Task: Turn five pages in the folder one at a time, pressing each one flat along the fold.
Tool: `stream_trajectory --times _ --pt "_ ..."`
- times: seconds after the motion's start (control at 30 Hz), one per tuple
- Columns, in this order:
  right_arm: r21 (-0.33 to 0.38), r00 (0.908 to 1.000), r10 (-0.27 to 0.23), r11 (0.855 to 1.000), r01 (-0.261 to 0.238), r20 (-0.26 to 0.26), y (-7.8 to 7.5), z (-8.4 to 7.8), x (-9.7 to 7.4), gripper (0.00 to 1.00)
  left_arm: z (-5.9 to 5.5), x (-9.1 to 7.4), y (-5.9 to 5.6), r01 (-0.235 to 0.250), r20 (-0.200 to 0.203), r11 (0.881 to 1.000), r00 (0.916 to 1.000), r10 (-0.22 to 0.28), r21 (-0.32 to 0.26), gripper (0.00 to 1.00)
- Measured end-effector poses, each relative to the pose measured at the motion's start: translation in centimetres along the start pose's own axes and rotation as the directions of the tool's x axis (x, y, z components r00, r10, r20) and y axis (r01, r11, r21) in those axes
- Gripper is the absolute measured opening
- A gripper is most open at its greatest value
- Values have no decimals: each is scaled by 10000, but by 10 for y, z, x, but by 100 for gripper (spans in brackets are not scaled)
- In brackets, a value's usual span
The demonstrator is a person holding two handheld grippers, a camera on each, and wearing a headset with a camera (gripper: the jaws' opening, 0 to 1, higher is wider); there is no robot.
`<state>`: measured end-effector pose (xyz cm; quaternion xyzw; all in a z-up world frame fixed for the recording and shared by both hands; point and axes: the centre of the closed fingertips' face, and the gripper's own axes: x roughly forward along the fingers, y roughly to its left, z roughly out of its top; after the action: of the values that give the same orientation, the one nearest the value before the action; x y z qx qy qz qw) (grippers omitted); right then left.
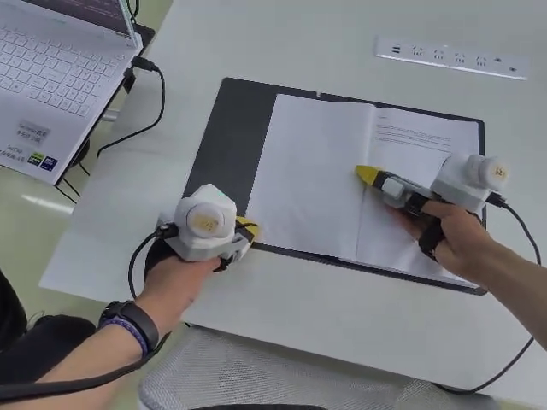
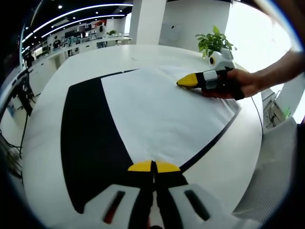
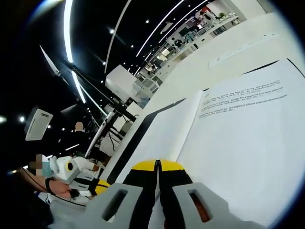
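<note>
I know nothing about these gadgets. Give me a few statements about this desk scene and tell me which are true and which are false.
1. The folder lies open on the white table. True.
2. The right gripper has its yellow tips down by the fold between the pages. True.
3. The left gripper is holding a page high in the air. False: it sits low at the folder's near edge, with its jaws shut.
4. The laptop rests on top of the folder. False: it stands apart from the folder, off to the far left.
5. The right-hand page carries a few lines of print near its top. True.
</note>
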<state>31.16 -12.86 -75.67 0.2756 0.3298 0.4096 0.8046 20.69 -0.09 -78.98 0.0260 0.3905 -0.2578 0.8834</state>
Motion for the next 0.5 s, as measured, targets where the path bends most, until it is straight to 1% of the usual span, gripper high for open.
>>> stream_trajectory --times 0.13,0.2,0.27,0.37,0.5 --pt "-96 9996 137 9999 -140 -255 8 -11 -6 0 0 0 0 12 -26 10000 10000 -12 71 0" --pt "-14 9995 175 9998 -175 -267 10 -17 -10 0 0 0 0 33 -23 10000 10000 -32 53 0" --pt "244 9997 214 9995 -210 -150 13 -22 -14 0 0 0 0 70 -27 10000 10000 -70 -26 0" --pt "379 9995 270 9989 -265 -137 17 -29 -18 0 0 0 0 86 -65 9999 9999 -86 55 0" --pt "258 9977 456 9987 -444 -508 28 -45 -23 0 0 -1 0 74 -47 9999 10000 -74 68 0"
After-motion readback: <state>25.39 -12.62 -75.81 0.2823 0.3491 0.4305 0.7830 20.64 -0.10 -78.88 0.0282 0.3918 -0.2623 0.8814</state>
